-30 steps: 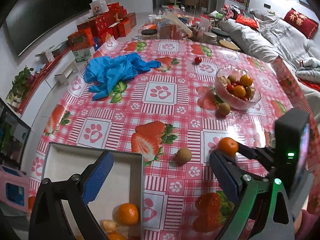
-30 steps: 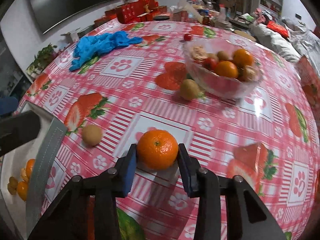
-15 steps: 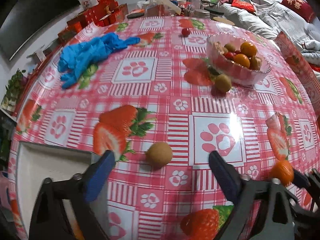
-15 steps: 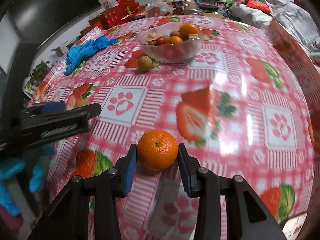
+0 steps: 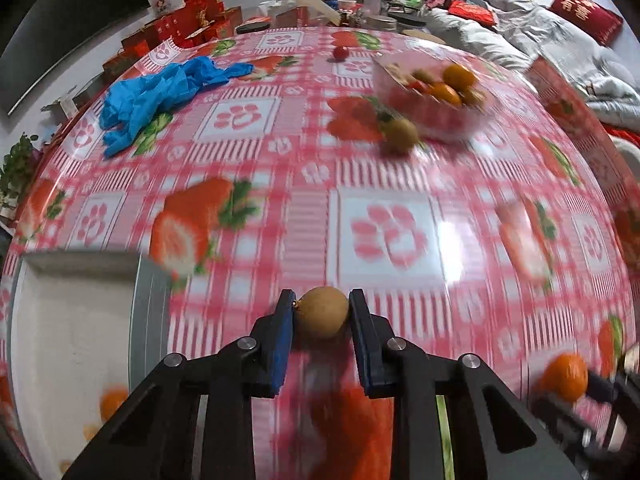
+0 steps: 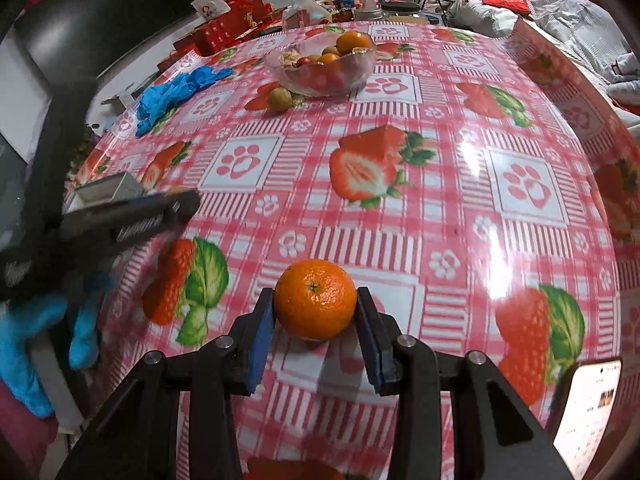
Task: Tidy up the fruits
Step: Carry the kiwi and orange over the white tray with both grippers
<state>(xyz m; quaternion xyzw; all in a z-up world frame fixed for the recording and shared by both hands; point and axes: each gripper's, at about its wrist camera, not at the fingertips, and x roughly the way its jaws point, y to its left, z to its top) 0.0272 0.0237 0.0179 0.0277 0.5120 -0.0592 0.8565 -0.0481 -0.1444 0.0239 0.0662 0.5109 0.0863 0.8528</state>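
Two grips: both clenched for sorting
Left gripper [image 5: 322,312]: grasped brown oval kiwi-like fruit [image 5: 322,311] beside white open box [image 5: 76,264]
Right gripper [image 6: 315,312]: grasped round orange tangerine [image 6: 315,299]

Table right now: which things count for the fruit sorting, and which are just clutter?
Job:
- brown fruit in left tongs
- mandarin in right tongs
- glass fruit bowl
- loose brown fruit
- white box

Clutter:
- blue gloves
- phone
- gift boxes
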